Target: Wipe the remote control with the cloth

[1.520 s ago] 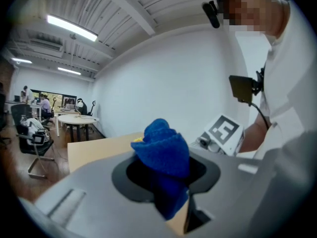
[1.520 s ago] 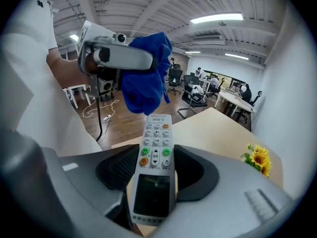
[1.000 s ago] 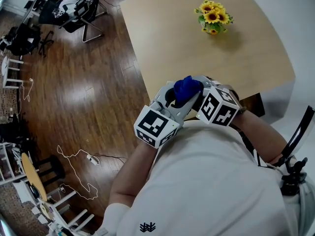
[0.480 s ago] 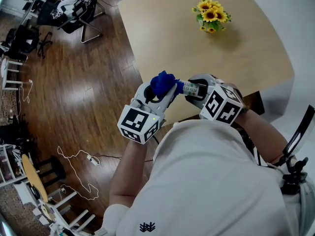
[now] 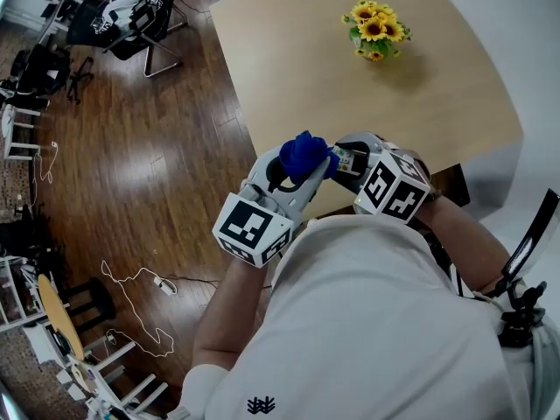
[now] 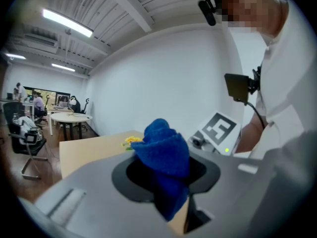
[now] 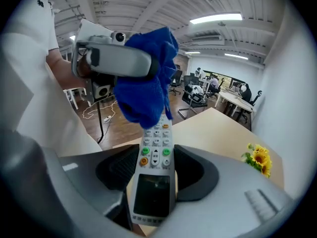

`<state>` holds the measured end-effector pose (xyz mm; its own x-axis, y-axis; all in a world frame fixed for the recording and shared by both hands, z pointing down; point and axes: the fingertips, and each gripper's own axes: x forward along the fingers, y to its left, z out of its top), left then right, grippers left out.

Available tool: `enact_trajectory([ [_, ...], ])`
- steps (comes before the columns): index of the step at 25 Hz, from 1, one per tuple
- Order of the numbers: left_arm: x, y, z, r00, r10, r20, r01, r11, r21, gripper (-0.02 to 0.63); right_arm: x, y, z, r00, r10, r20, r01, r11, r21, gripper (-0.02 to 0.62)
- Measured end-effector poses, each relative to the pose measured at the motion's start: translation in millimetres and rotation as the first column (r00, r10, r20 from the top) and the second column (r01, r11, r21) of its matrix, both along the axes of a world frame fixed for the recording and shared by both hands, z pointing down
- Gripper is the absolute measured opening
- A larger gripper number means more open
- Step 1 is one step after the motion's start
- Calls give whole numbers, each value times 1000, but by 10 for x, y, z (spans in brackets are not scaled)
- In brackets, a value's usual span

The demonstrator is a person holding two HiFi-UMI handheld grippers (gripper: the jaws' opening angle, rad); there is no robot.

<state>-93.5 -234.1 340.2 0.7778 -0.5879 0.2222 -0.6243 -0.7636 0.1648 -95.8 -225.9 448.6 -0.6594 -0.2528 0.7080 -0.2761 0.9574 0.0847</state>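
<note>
A white remote control (image 7: 154, 167) with coloured buttons and a dark screen lies between the jaws of my right gripper (image 7: 154, 175), which is shut on it. In the head view the remote control (image 5: 343, 157) points left from my right gripper (image 5: 354, 163). My left gripper (image 5: 293, 171) is shut on a bunched blue cloth (image 5: 304, 154). The cloth (image 7: 144, 81) rests on the far end of the remote and hides its tip. In the left gripper view the cloth (image 6: 163, 155) fills the gap of my left gripper (image 6: 166, 175).
Both grippers hover over the near edge of a light wooden table (image 5: 297, 68). A small pot of yellow sunflowers (image 5: 378, 29) stands at the table's far side. Dark wooden floor (image 5: 131, 164) with cables and chairs lies to the left.
My left gripper swung left off the remote with the cloth, then came back right, and the cloth is again on the remote's far end. My right gripper stayed in place.
</note>
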Motion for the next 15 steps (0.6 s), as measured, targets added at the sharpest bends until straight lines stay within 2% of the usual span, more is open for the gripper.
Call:
enact_trajectory([
  [3,280,131,51,997,79,-22,-79,996,-33,146,-93,62,-42,1000,-22,15,22,1000,3,219],
  [6,389,194,183,994,113,4,-112,992,-57,146,-142,121,-44,999,-36,24,36,999,-2,219],
  [15,-54,-16,398,995,-8,103,15,998,-68,146,119,88,72,1000,6,11,-6,1000,-24,219],
])
